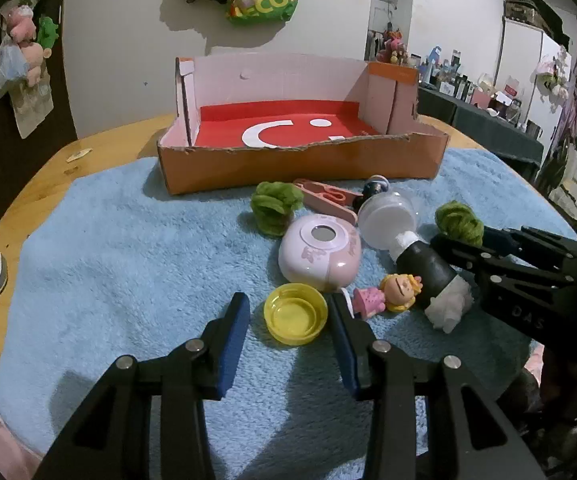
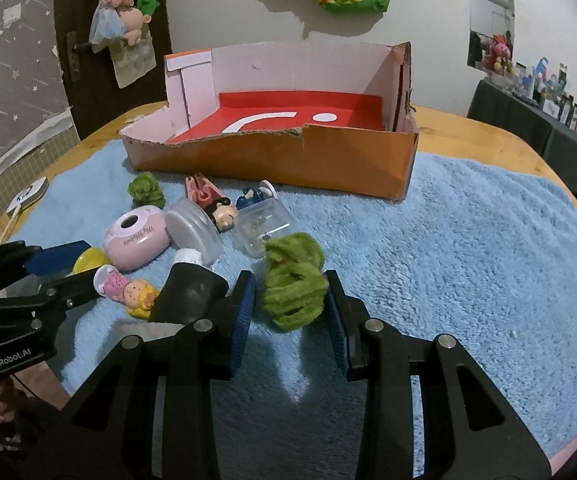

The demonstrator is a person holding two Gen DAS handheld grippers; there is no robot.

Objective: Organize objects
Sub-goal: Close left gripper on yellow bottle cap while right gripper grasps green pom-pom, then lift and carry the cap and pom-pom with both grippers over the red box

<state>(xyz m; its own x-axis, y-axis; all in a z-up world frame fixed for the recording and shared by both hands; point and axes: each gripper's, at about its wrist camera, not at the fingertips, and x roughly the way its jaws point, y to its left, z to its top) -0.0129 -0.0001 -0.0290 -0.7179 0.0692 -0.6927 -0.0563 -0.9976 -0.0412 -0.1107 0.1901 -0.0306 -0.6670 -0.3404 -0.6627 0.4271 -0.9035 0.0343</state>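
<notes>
left gripper (image 1: 290, 316): fingers apart, either side of the yellow lid (image 1: 295, 313); right pad about at the rim, left pad clear of it, contact hard to tell
right gripper (image 2: 289, 300): fingers apart around the near green yarn clump (image 2: 293, 285); pads close to the fuzz on both sides, squeeze not evident
yellow lid: open side up on the blue towel (image 1: 128, 264), just in front of the pink round case (image 1: 320, 254)
pink round case: on its side, grey circle facing up
doll (image 1: 388, 294): lying flat, blonde head against the black roll (image 1: 428, 268)
black roll: lying down, white ends, beside the clear jar (image 1: 386, 220)
far green yarn clump (image 1: 274, 206): near the box front, next to the pink clip (image 1: 326, 196)
small figure (image 2: 224, 212): dark hair, between the jar lid and the clip
cardboard box (image 1: 300, 164): orange outside, red floor, torn front edge, at the towel's far edge; nothing inside
table (image 1: 100, 148): wooden, under the towel
</notes>
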